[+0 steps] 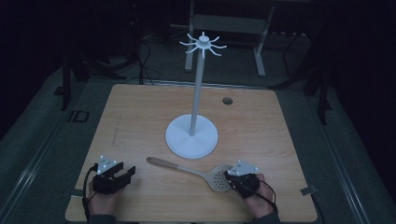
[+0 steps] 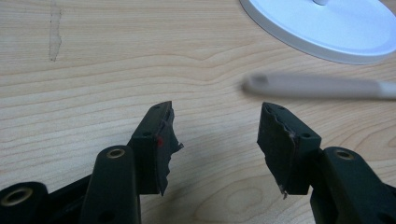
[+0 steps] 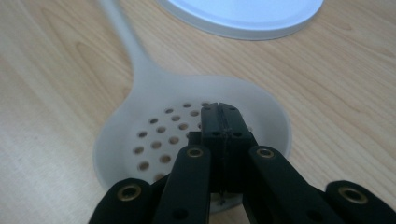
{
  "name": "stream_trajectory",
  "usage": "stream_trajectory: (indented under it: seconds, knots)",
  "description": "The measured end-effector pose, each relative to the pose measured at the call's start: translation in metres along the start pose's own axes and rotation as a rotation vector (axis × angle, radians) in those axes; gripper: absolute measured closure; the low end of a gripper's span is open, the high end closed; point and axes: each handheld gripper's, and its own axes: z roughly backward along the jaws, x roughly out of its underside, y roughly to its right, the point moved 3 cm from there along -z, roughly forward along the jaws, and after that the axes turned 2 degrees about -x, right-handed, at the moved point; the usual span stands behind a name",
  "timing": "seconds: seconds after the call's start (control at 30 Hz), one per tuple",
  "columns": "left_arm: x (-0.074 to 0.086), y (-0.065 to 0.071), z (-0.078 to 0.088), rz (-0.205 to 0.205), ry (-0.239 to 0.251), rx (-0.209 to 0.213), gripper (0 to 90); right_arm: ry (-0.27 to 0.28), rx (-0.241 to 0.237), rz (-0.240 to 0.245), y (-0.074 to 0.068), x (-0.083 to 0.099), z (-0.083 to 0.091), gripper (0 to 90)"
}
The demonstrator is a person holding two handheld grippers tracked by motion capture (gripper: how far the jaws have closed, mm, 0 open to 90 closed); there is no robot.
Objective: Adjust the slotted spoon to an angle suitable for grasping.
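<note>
Two grippers sat at the near edge of the wooden table. We had the left gripper with its jaws spread wide, nothing between them, just short of the handle tip of the slotted spoon. The right gripper had its jaws pressed together right over the spoon's perforated bowl; we couldn't tell if they pinched it. The spoon lay flat just in front of the white hook stand, near its round base.
</note>
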Motion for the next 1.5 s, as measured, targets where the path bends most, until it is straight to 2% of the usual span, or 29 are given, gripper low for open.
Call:
stream_trajectory:
  seconds: [0.17,0.3,0.57,0.83,1.17,1.33,1.5]
  knots:
    - [0.000,0.000,0.000,-0.001,-0.002,0.001,45.9,-0.017,0.001,0.017,-0.002,-0.002,0.001,89.7]
    - [0.000,0.001,-0.001,-0.003,-0.005,0.001,45.9,0.004,0.006,0.019,0.002,-0.011,0.005,86.8]
    - [0.000,0.000,-0.001,-0.004,-0.005,0.002,45.9,0.053,0.002,0.078,0.002,-0.046,0.015,81.9]
    - [0.000,0.000,-0.001,0.000,-0.002,0.003,45.9,0.081,-0.017,0.121,0.004,-0.081,0.016,81.4]
    - [0.000,0.000,-0.001,0.001,0.000,0.002,46.0,0.066,-0.076,0.140,0.000,-0.109,0.001,80.9]
    - [0.000,0.000,-0.001,0.000,-0.001,0.003,45.9,0.037,-0.123,0.166,-0.003,-0.118,-0.012,80.4]
    - [0.000,0.000,0.000,0.000,-0.001,0.003,45.9,-0.011,-0.180,0.197,-0.009,-0.118,-0.033,80.3]
